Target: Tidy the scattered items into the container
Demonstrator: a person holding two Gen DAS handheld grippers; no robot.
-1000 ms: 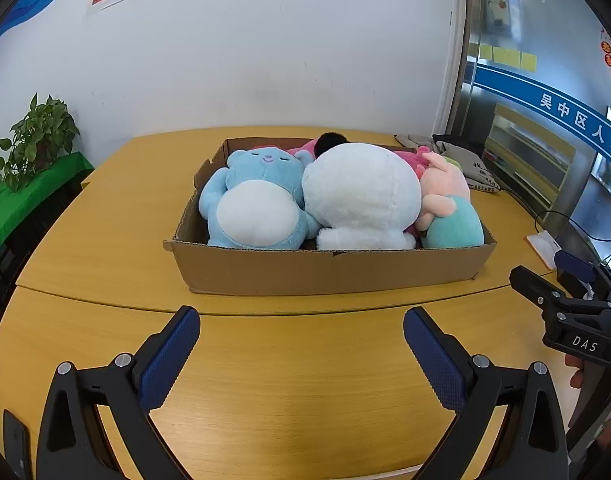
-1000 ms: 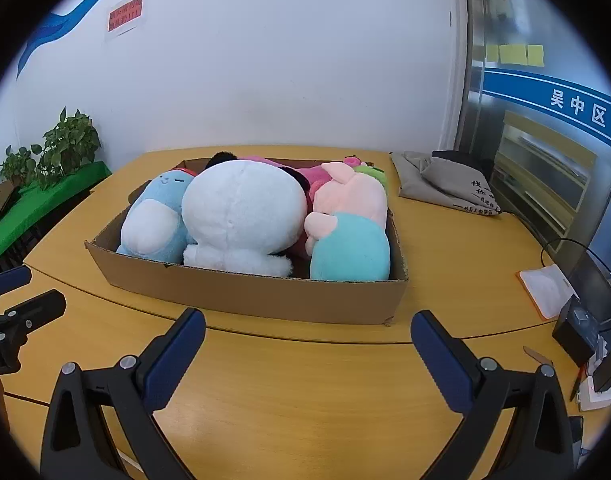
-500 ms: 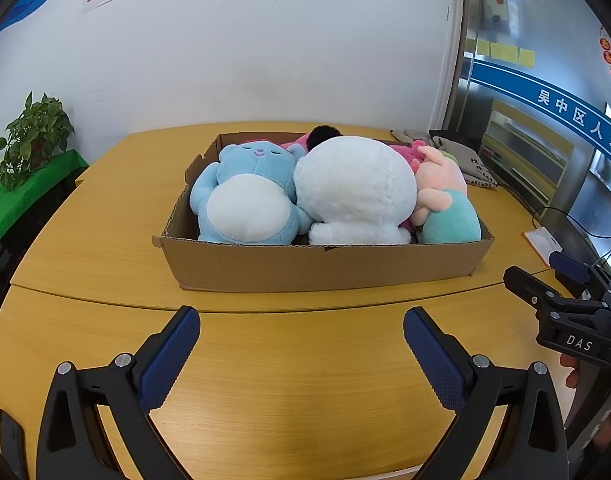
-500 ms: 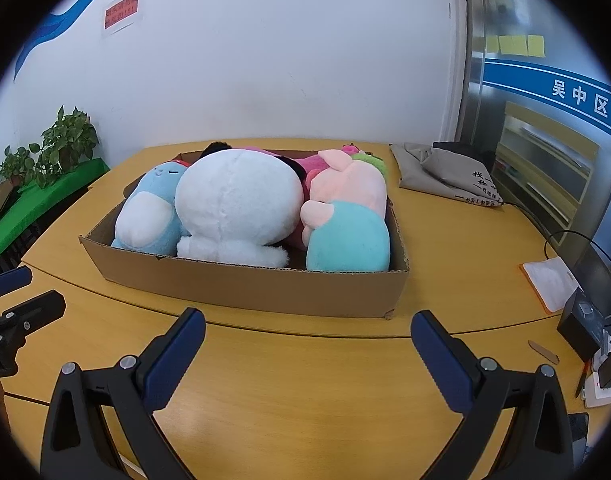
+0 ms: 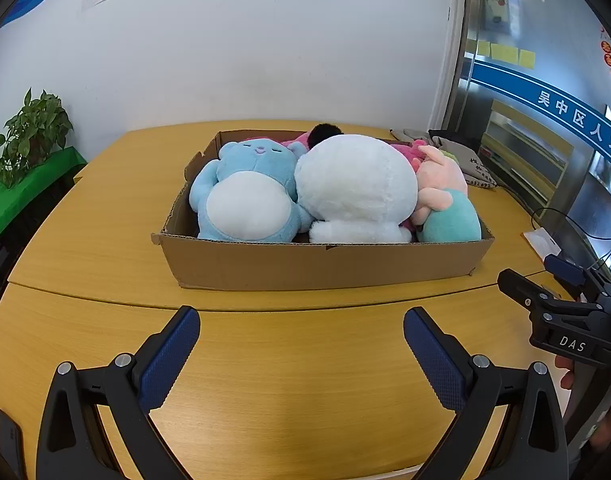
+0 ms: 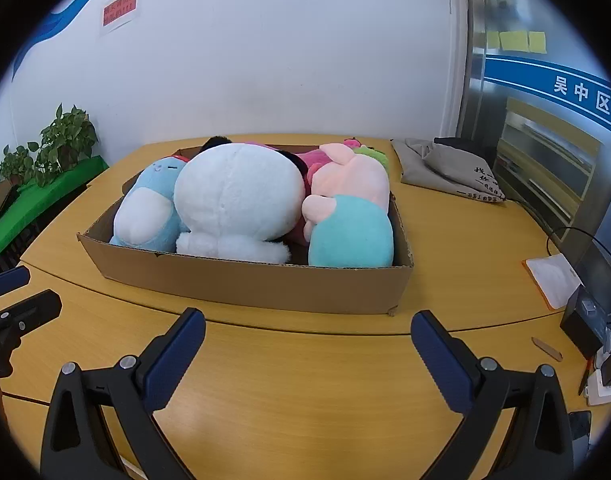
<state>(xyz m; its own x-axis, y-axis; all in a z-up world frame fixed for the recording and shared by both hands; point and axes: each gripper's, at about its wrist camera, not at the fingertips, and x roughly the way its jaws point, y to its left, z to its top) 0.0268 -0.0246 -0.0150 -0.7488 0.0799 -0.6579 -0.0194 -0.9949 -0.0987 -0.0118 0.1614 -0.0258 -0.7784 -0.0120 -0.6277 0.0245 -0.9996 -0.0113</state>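
A cardboard box (image 5: 321, 266) (image 6: 257, 284) stands on the yellow table and holds several plush toys: a blue bear (image 5: 245, 196) (image 6: 149, 216) on the left, a big white plush (image 5: 357, 192) (image 6: 237, 200) in the middle, a pink and teal plush (image 5: 445, 208) (image 6: 351, 220) on the right, and red and pink ones behind. My left gripper (image 5: 301, 356) is open and empty over the table in front of the box. My right gripper (image 6: 307, 356) is open and empty, also in front of the box; it shows in the left wrist view (image 5: 553, 296).
A grey cloth bag (image 6: 449, 172) lies on the table at the back right. A white and orange pad (image 6: 553, 280), a black device (image 6: 589, 320) and cables sit at the right edge. Potted plants (image 5: 29, 136) on a green shelf stand to the left.
Both grippers have stayed open. The views have shifted slightly, the box now a little more to the right in both views.
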